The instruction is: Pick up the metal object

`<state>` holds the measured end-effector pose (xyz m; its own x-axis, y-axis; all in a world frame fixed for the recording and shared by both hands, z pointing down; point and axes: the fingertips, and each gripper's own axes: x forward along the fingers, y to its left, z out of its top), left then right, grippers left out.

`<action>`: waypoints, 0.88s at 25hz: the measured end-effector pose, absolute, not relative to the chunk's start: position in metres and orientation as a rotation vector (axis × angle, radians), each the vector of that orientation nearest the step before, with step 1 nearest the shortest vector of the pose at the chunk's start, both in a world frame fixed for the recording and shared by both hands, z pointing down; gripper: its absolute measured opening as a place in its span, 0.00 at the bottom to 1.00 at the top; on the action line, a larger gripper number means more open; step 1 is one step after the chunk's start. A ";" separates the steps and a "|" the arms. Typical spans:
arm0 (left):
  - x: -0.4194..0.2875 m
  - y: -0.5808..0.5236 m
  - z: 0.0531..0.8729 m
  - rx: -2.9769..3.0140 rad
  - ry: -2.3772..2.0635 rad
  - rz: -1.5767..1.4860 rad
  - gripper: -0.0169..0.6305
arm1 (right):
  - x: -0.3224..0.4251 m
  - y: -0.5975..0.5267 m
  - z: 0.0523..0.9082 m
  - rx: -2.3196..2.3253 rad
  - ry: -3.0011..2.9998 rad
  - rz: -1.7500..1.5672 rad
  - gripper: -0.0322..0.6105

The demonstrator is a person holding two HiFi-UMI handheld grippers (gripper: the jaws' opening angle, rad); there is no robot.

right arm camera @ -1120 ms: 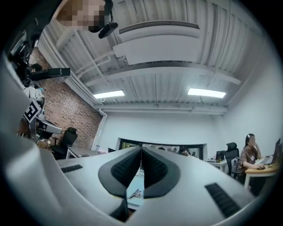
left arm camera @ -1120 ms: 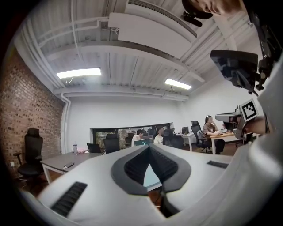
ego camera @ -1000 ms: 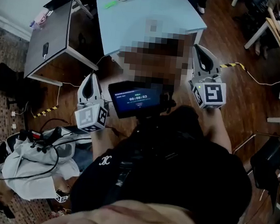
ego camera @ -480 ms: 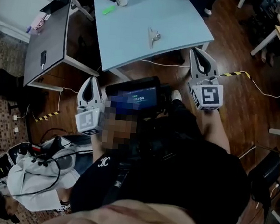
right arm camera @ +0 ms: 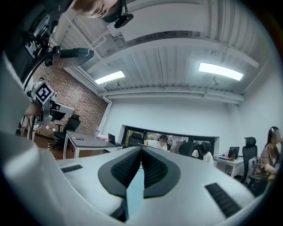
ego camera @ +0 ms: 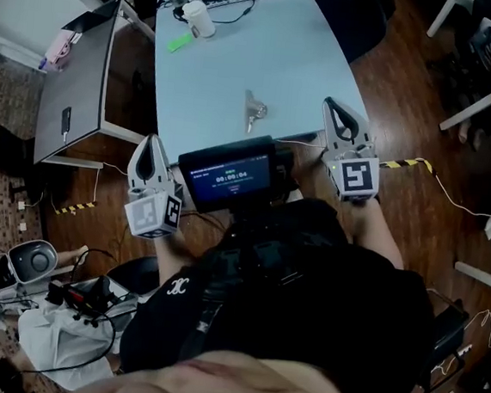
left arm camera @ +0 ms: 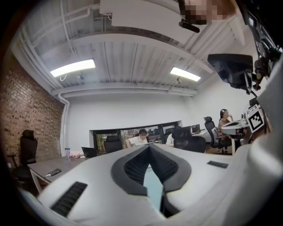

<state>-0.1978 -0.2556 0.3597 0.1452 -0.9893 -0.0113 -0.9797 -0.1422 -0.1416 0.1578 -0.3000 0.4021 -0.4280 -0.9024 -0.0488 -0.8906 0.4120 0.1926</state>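
Showing metal object [ego camera: 254, 110] head view only | left tongs [left arm camera: 149, 146], right tongs [right arm camera: 141, 148] closed

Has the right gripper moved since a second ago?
Yes. The right gripper has come forward toward the table; its tip now overlaps the near edge.

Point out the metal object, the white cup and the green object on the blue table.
metal object [ego camera: 254, 109]: head view, on its shiny middle.
white cup [ego camera: 198, 21]: head view, on its side wall.
green object [ego camera: 180, 42]: head view, on the middle of its flat top.
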 end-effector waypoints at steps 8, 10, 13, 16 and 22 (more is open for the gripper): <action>-0.194 -0.278 0.369 -2.291 2.026 -0.136 0.04 | 0.145 -0.338 0.435 1.509 -2.612 -0.195 0.03; -0.199 -0.282 0.368 -2.285 2.031 -0.150 0.04 | 0.130 -0.348 0.450 1.472 -2.615 -0.183 0.03; -0.215 -0.281 0.369 -2.266 2.059 -0.176 0.04 | 0.104 -0.361 0.477 1.409 -2.615 -0.132 0.07; -0.239 -0.280 0.370 -2.247 2.104 -0.175 0.04 | 0.074 -0.377 0.504 1.352 -2.618 -0.036 0.10; -0.269 -0.278 0.373 -2.224 2.126 -0.230 0.04 | 0.031 -0.408 0.559 1.311 -2.615 0.158 0.11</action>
<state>-0.2691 -0.2777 0.3730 0.0398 -0.9968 0.0688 -0.9885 -0.0494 -0.1433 0.0305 -0.4084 0.5586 -0.5813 -0.7788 0.2357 -0.8015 0.5980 -0.0008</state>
